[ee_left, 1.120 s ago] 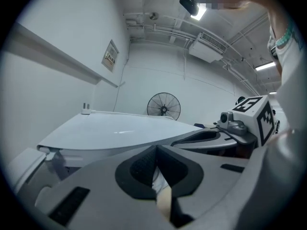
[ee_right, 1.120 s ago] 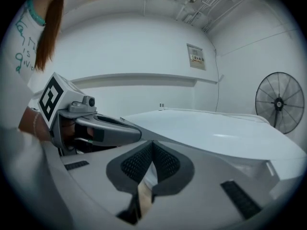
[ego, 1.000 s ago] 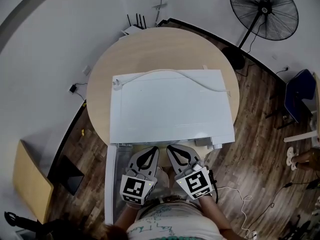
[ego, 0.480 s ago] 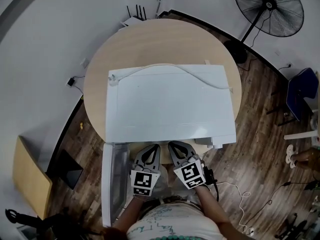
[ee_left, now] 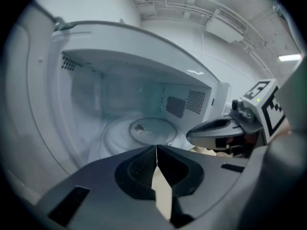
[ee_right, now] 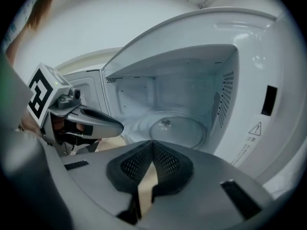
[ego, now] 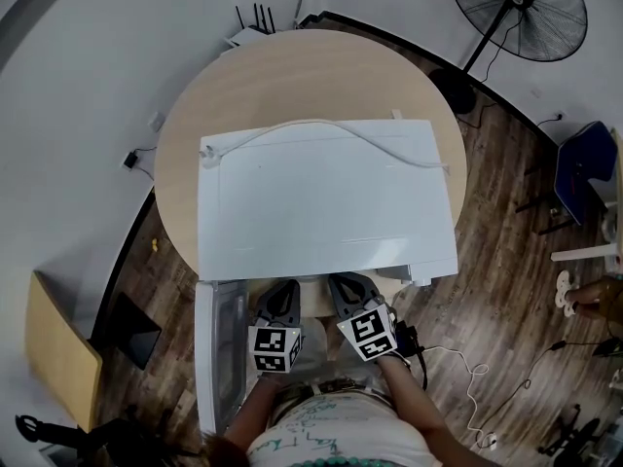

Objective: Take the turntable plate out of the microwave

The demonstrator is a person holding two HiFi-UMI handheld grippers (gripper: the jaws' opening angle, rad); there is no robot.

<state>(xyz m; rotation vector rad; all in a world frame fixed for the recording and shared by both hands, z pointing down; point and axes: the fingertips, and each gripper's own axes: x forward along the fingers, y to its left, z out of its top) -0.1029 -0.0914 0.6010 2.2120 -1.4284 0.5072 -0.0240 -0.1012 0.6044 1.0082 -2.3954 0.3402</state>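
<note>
**A:** From the head view we see only the white top of the microwave (ego: 326, 197). It sits at the near edge of the round worktop (ego: 292, 66), with a cable (ego: 336, 136) draped across its top. The cavity can't be seen from up there.

**B:** Right, and the door (ego: 216, 358) hangs open past that near edge, on the left. The left hand-held gripper (ego: 284, 288) and right hand-held gripper (ego: 343, 282) sit side by side in front of the opening.

**A:** The gripper views show what the head view can't. There's the turntable plate (ee_left: 143, 131), inside the microwave, flat on the cavity floor and roughly centred.

**B:** It's clear glass and round, so it has no long axis. It lies level, face up.

**A:** In the left gripper view the jaws are clenched, tips meeting, with nothing between them. The plate lies beyond them, untouched.

**B:** It's the same in the right gripper view: clamped tight on nothing, with the plate well ahead of the tips.

**A:** That view also picks up a vent grille (ee_right: 228, 97) on the right cavity wall and a warning sticker (ee_right: 254, 128) on the front frame. The head view shows neither.

**B:** And each gripper camera catches the other hand-held gripper alongside.
</note>
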